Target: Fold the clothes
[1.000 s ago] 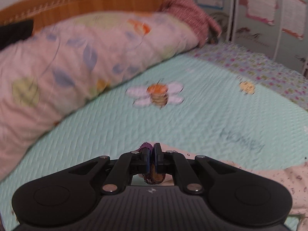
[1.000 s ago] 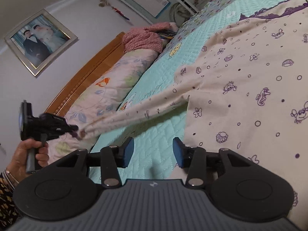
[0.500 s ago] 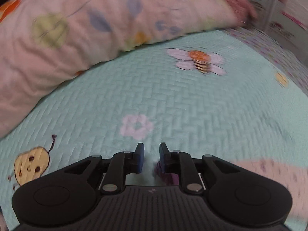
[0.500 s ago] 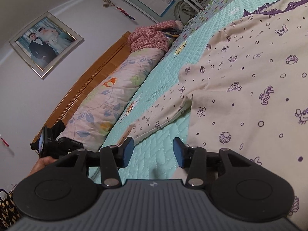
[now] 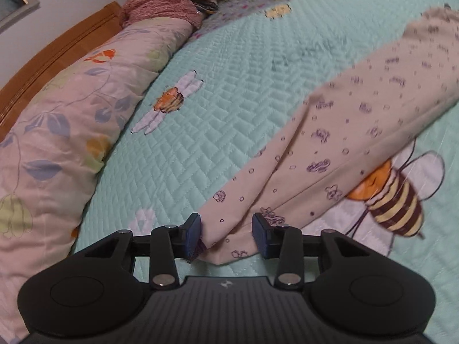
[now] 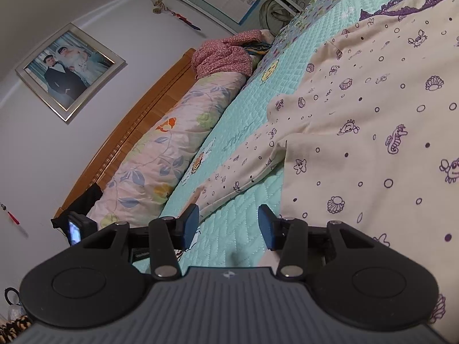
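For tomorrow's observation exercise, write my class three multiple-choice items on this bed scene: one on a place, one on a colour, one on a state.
1. Where does the sleeve end?
A. between the left gripper's fingers
B. on the rolled quilt
C. over the headboard

2. What colour is the bedspread?
A. mint green
B. red
C. black

3. How does the right gripper stand?
A. shut on cloth
B. open, nothing between its fingers
C. shut on a pillow

Answers: 1 A, the cuff lies between the opening jaws. 2 A, the quilted cover is mint. 3 B, only bedspread shows in its gap.
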A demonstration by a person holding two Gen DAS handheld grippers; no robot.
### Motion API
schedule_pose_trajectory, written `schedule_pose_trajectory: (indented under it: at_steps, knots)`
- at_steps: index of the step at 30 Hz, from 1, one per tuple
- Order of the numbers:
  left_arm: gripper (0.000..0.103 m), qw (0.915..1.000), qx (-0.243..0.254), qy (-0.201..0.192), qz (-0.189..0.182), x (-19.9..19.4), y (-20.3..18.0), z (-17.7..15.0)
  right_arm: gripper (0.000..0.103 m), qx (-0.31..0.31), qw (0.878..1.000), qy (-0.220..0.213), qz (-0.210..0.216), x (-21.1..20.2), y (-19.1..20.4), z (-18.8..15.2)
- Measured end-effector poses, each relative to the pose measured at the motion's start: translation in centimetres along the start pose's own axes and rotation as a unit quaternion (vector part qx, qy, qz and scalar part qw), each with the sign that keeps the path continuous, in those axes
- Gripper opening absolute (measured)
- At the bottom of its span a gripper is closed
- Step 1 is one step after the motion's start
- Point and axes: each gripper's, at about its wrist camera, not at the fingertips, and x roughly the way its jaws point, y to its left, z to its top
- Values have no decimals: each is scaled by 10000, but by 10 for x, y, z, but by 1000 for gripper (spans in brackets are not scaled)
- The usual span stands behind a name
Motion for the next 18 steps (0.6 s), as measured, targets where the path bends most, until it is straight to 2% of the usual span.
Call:
schedule_pose_trajectory:
  at_steps: [2, 3, 4, 7, 8, 9, 10, 11, 12, 15, 18]
  knots:
    - [26, 9998, -61, 0, -213, 3, 5, -1, 47, 19, 10000, -2, 16, 0, -1, 0]
    - [7, 9992, -185, 27, -358, 5, 10, 1, 47, 29, 10000, -4, 24, 0, -1, 0]
    - [2, 9982, -308, 54, -504, 7, 14, 2, 47, 39, 10000, -5, 31, 0, -1, 0]
    - [2, 9923, -984, 40, -752, 5, 36, 5, 47, 55, 10000, -10, 44, 1, -2, 1]
    - [2, 9868, -1360, 31, -879, 5, 48, 5, 47, 53, 10000, -9, 42, 1, -2, 1]
    - [2, 9776, -1829, 56, -1042, 7, 63, 4, 47, 50, 10000, -8, 40, 1, -2, 1]
    - [2, 9685, -2234, 127, -1090, 13, 77, 4, 47, 47, 10000, -8, 38, 1, -2, 1]
    - [2, 9630, -2495, 222, -991, 20, 87, 3, 47, 44, 10000, -7, 36, 1, -1, 1]
    - [2, 9605, -2625, 307, -873, 27, 94, 3, 47, 41, 10000, -7, 34, 1, -1, 1]
    - [2, 9604, -2714, 542, -336, 47, 108, 4, 47, 33, 10000, -5, 29, 0, -1, 1]
    - [6, 9550, -2859, 737, -289, 60, 114, 4, 47, 26, 10000, -3, 25, 0, -1, 1]
